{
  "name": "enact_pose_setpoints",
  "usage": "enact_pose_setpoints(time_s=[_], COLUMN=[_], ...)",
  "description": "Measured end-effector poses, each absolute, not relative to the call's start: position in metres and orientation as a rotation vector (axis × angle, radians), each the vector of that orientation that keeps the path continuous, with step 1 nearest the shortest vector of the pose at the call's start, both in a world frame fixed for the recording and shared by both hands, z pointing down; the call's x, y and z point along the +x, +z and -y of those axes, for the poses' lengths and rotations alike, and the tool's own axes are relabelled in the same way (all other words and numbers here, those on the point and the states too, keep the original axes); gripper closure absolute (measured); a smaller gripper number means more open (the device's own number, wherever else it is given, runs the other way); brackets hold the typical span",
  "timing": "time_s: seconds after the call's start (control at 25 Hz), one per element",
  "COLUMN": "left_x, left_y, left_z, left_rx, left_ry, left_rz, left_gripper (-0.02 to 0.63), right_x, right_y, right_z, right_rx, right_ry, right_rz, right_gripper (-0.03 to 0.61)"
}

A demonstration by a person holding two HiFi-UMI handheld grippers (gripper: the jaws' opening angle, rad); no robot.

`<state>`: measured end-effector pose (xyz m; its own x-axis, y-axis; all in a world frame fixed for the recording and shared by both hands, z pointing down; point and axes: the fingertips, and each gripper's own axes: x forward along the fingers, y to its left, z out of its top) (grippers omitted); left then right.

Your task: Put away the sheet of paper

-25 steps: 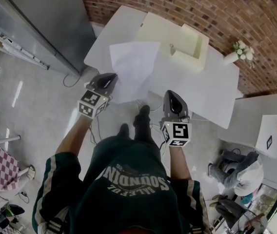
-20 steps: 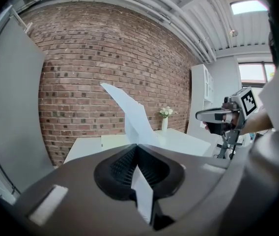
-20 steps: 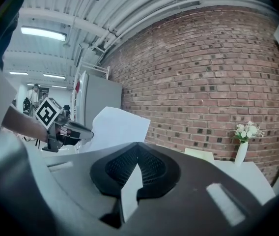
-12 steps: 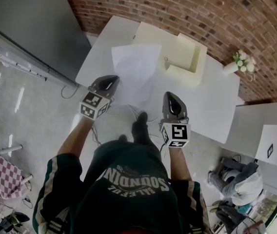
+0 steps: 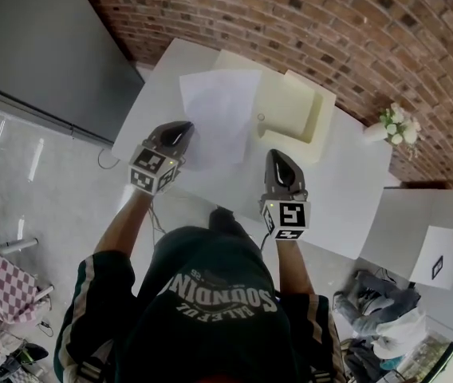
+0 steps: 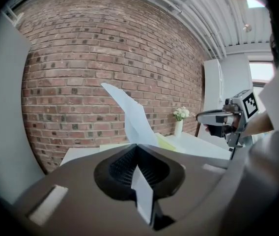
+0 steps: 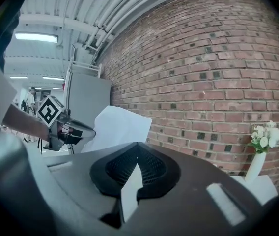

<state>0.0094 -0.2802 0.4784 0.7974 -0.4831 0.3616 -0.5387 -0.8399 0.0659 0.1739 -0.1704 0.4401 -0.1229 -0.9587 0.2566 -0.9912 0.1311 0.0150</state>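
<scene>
The grey left gripper (image 5: 180,128) has its jaws pressed together on the near edge of the white sheet of paper (image 5: 220,112), which curls up from the tip over the white table (image 5: 346,190), beside a cream open box (image 5: 290,106). The grey right gripper (image 5: 281,158) seems closed on nothing, apart from the sheet. Both forearms reach forward side by side, with the grippers tilted slightly down

Ahead of right tool (image 5: 279,155): cream box (image 5: 289,112) on tabletop (image 5: 346,186), walls raised; brick wall (image 5: 330,30) behind box closes off far side.
Right of right tool: bare tabletop, free up to vase with flowers (image 5: 391,126) at far corner.
Ahead of left tool (image 5: 182,128): sheet of paper (image 5: 220,110) clamped in its jaws, spreads above tabletop toward box's left edge.
Left of left tool: grey cabinet (image 5: 43,62) beside tabletop.
Space between tools free.
</scene>
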Motion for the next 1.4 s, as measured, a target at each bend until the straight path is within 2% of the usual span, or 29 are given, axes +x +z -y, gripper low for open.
enact_pose_setpoints(time_s=[0.68, 1.4], left_x=[0.069, 0.130], left_y=[0.481, 0.562], left_z=[0.367, 0.455], left_rx=[2.816, 2.736], left_ry=[0.537, 0.658], left_rz=[0.789, 0.544], left_gripper=[0.601, 0.601], right_x=[0.237, 0.280], right_y=[0.467, 0.517], right_z=[0.210, 0.256], right_rx=[1.957, 2.025], right_ry=[0.355, 0.535], right_rz=[2.136, 1.959], right_gripper=[0.578, 0.578])
